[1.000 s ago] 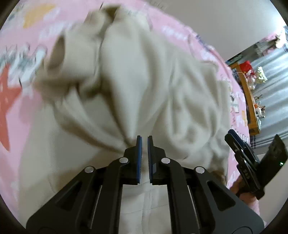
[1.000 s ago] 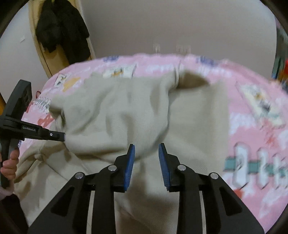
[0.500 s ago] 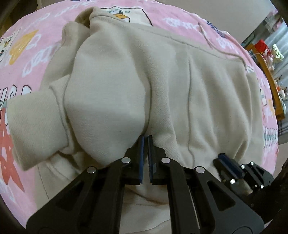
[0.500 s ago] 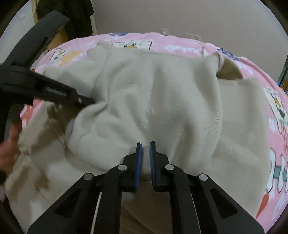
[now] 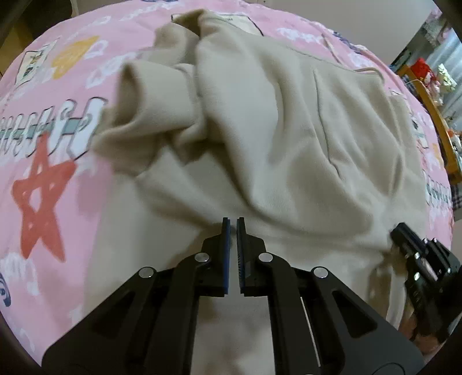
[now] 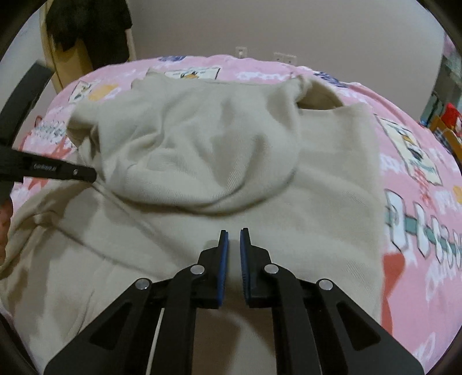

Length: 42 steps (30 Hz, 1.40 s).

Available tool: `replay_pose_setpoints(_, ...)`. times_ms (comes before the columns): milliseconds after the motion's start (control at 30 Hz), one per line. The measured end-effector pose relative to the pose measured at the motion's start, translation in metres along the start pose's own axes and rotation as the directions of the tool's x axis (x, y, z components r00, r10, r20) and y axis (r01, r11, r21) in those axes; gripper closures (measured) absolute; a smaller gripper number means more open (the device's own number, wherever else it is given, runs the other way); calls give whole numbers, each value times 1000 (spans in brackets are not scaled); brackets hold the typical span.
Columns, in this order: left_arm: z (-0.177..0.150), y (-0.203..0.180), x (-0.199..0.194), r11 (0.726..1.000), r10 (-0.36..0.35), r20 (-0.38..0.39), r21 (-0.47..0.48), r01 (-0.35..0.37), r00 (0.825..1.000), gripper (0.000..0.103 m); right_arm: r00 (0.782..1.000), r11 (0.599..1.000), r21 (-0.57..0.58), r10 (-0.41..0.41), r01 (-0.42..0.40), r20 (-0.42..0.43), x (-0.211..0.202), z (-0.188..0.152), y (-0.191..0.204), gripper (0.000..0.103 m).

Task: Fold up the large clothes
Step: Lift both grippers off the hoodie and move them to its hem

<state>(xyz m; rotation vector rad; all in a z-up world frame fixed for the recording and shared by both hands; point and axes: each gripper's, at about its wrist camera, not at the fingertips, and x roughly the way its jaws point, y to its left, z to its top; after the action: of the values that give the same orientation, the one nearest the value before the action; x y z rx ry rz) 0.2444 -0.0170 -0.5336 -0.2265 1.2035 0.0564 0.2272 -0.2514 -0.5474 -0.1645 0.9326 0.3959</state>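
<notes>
Nearest in the left wrist view, the left tool is seen with its black linkage arms and blue ribbed pads drawn to a narrow slit; nothing is pinched between them, and the tips hover just over the cloth. In the right wrist view, the right tool is likewise shown nearly closed, a slim gap being left between the blue pads and no fabric being caught. Beneath both, a beige hoodie of thick, soft, finely ribbed fleece is spread on the bed; an upper layer is folded over the lower one, its rounded, wrinkled fold edge lying just beyond the fingertips. The garment's long axis is seen running away from both cameras toward the far wall, though which end is the hem cannot be told. Only in the left view is a tubular sleeve shown, bunched and pointing to the left with its open cuff raised. Only in the right view is a hollow pouch of fabric, perhaps the hood, visible at the far right corner. The pink bedsheet, printed with a red star, letters and cartoon panels, is exposed around the garment. Farthest off, dark clothing is seen hanging against a wooden frame beside a plain wall.
</notes>
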Motion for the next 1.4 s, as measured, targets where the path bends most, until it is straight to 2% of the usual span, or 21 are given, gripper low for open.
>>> replay_pose_setpoints(133,-20,18,-42,998,-7,14,57,7,1000,97,999,998,47,-47,46,17,-44,-10,4,93)
replay_pose_setpoints(167,-24,22,-54,997,-9,17,74,7,1000,97,998,996,66,-57,56,22,-57,-11,6,90)
replay_pose_setpoints(267,-43,37,-99,991,-14,35,131,9,999,97,996,988,139,-76,70,39,-94,-15,13,74)
replay_pose_setpoints(400,-73,56,-154,984,-48,80,178,33,996,97,991,968,222,-127,113,47,-146,-21,24,71)
replay_pose_setpoints(433,-78,59,-162,982,-58,89,185,40,994,97,988,958,253,-149,132,48,-165,-24,27,68)
replay_pose_setpoints(500,-93,64,-184,978,-94,96,196,74,991,97,981,936,310,-190,167,47,-198,-32,31,44)
replay_pose_setpoints(600,-112,65,-212,974,-144,75,185,128,987,97,980,908,387,-193,157,54,-249,-43,38,38)
replay_pose_setpoints(667,-125,55,-234,968,-144,88,221,122,986,97,977,918,366,-197,155,82,-275,-47,47,29)
replay_pose_setpoints(733,-140,44,-255,958,-123,126,275,84,984,97,970,932,331,-203,150,133,-296,-52,56,19)
replay_pose_setpoints(767,-147,40,-264,954,-129,134,286,86,983,91,968,942,310,-184,125,170,-307,-59,61,14)
replay_pose_setpoints(800,-152,38,-269,954,-134,138,287,89,981,86,968,948,300,-166,104,190,-312,-64,63,14)
replay_pose_setpoints(833,-160,34,-276,952,-150,146,288,103,978,61,967,954,289,-147,83,208,-318,-73,64,14)
replay_pose_setpoints(867,-165,33,-281,952,-158,163,286,106,974,21,965,955,284,-145,80,217,-321,-81,62,14)
replay_pose_setpoints(900,-173,33,-288,958,-157,218,273,94,963,15,965,956,285,-141,75,220,-323,-89,60,14)
replay_pose_setpoints(967,-183,32,-295,965,-120,271,259,48,955,14,969,956,291,-111,42,222,-324,-104,50,13)
replay_pose_setpoints(1067,-189,33,-292,967,-60,239,257,-4,969,14,977,955,296,-89,28,196,-320,-127,31,13)
replay_pose_setpoints(1200,-201,53,-284,973,30,221,219,-79,975,14,979,953,297,-104,49,173,-321,-159,5,13)
replay_pose_setpoints(1300,-211,76,-276,979,56,182,184,-90,982,14,982,950,309,-103,51,156,-326,-181,-15,12)
replay_pose_setpoints(1400,-228,107,-255,986,76,97,143,-89,992,14,989,945,327,-69,23,131,-325,-203,-30,10)
